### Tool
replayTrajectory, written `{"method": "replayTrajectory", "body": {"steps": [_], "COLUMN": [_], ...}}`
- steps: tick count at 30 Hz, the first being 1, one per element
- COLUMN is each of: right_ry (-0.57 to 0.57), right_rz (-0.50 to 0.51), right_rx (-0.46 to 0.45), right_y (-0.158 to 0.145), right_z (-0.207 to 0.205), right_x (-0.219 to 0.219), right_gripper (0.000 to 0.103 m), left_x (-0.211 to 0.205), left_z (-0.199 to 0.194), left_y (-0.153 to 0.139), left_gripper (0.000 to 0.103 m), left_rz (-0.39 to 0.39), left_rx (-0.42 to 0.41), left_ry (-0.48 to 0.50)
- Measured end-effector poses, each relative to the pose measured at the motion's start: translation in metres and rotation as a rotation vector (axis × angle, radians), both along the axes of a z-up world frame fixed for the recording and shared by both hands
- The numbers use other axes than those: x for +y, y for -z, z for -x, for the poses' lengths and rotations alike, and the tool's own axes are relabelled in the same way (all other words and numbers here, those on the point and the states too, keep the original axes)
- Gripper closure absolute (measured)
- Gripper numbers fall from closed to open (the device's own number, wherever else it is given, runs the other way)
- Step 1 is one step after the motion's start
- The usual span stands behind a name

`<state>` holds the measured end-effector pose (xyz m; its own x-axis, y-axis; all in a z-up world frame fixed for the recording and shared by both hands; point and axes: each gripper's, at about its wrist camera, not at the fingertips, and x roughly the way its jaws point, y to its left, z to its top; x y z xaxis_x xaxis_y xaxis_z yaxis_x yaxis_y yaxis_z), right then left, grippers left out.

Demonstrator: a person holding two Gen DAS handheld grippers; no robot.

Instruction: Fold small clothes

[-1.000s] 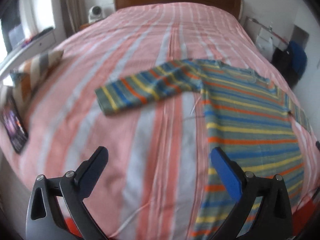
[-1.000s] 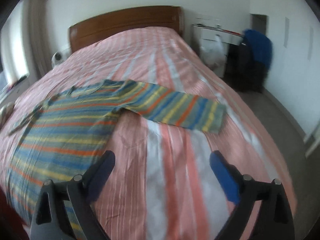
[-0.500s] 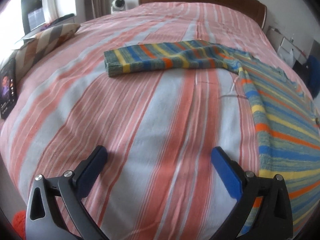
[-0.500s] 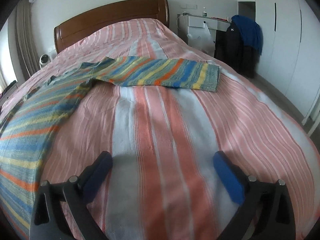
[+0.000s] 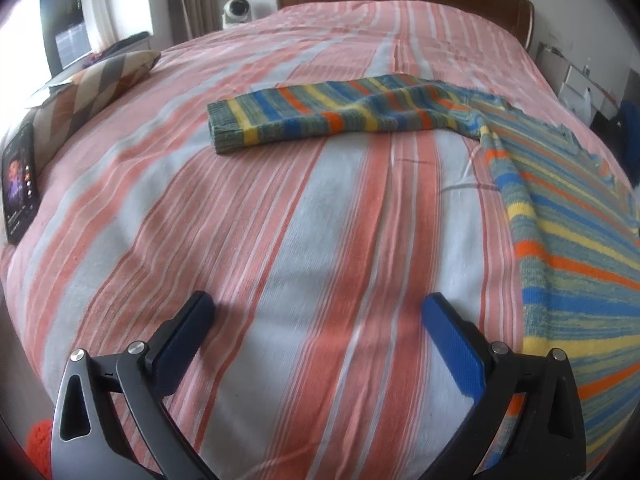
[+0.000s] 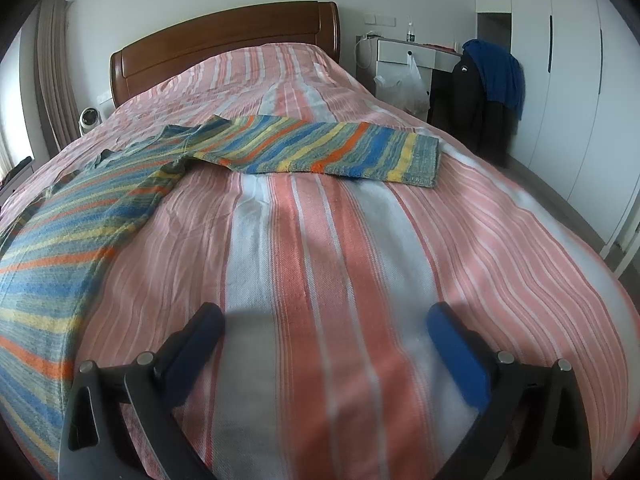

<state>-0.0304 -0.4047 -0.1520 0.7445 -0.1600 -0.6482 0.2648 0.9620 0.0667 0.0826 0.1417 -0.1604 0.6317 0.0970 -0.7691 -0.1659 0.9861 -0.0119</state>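
A small striped sweater point(image 5: 568, 216) in blue, yellow, orange and grey-green lies flat on the pink-striped bed point(image 5: 280, 208), sleeves spread out. In the left wrist view one sleeve point(image 5: 328, 116) stretches to the left, its cuff far ahead of my left gripper point(image 5: 318, 308). That gripper hovers low over bare bedspread, open and empty, with the sweater's body just right of its right finger. In the right wrist view the other sleeve point(image 6: 332, 152) reaches right, well ahead of my right gripper point(image 6: 326, 318), which is open with nothing between its fingers. The sweater body point(image 6: 72, 216) lies to its left.
A patterned pillow point(image 5: 96, 84) and a phone point(image 5: 18, 184) sit at the bed's left edge. A wooden headboard point(image 6: 224, 40) stands at the far end. Right of the bed are a white desk point(image 6: 404, 54), a chair with dark clothes point(image 6: 488, 92) and wardrobe doors point(image 6: 576, 80).
Both grippers dropped closer to the bedspread over the first half second, then held still. The sweater has not moved.
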Motion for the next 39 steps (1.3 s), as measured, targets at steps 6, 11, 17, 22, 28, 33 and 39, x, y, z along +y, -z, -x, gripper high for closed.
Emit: {"method": "replayTrajectory", "body": {"steps": [6,11,17,22,28,33,39], "right_ry": [0.000,-0.002,-0.002,-0.001,-0.001,-0.001,-0.001], "right_rz": [0.002,0.002,0.004,0.006,0.007,0.009,0.012], "right_rx": [-0.001,0.000,0.000,-0.001,-0.001,-0.001,-0.001], "right_y": [0.0001,0.0001,0.0002,0.0001,0.0003,0.0005,0.0006], "right_z": [-0.0001,-0.0006,-0.0008,-0.0008,-0.0012,-0.0011,-0.0013], "right_x": [0.0005,0.0009,0.0014,0.0017,0.0023,0.0024,0.0029], "right_gripper": [0.002,0.002,0.002,0.002,0.002,0.002,0.002], "left_x": [-0.0010,-0.0009,0.0002,0.0007,0.0002,0.0003,0.0003], "left_z": [0.0002,0.0002,0.0000,-0.0006,-0.0007,-0.0015,-0.0016], "left_y": [0.0002,0.0001,0.0006,0.0006,0.0008,0.0009,0.0010], "left_gripper": [0.000,0.000,0.000,0.000,0.000,0.000,0.000], "left_rz": [-0.006,-0.007,-0.015,-0.020,-0.019,-0.021,-0.022], "left_rx": [0.000,-0.001,-0.006,-0.011,-0.011,-0.013,-0.013], "left_ry": [-0.001,-0.002,-0.003,-0.005,-0.004,-0.005,-0.005]}}
